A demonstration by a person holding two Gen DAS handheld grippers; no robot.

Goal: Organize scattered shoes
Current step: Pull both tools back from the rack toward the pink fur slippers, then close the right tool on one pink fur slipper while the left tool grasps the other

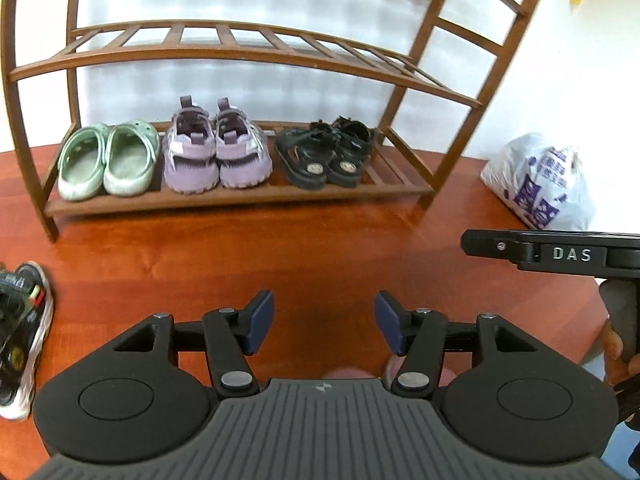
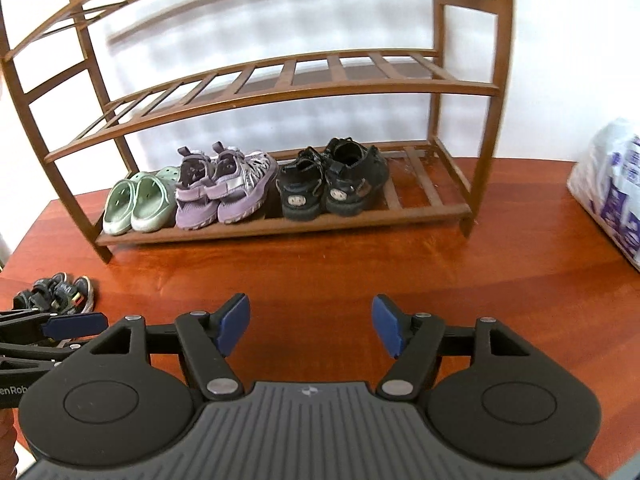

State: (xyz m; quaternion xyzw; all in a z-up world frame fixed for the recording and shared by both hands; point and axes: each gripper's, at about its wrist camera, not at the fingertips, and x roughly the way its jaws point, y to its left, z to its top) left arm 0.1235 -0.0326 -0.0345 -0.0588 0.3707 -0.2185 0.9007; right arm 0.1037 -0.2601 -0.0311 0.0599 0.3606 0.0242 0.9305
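The left hand-held gripper (image 1: 324,322) hangs above the reddish wooden surface (image 1: 304,248) with its blue-padded fingers (image 1: 262,320) spread apart and nothing between them. The right hand-held gripper (image 2: 310,326) is likewise spread wide and empty over the same surface.

Ahead of both stands a brown slatted shoe rack (image 1: 240,54). On its lowest shelf, 3 pairs sit side by side with heels toward the cameras: green clogs (image 1: 106,160) ahead and to the left of the left hand-held gripper, purple sneakers (image 1: 216,150) in the middle, and black sandals (image 1: 326,154) ahead and slightly to the right. The pairs stand just beside one another; the shelf above them carries no shoes.

To the left of the left hand-held gripper, on the surface and well apart from the rack, lies a dark sandal with a pale sole (image 1: 22,340); from the right wrist view it shows as a pair of dark sandals (image 2: 54,292) lying beyond the left hand-held gripper's fingers.

A white plastic bag with purple print (image 1: 544,182) rests on the surface to the right, near the rack's right leg.
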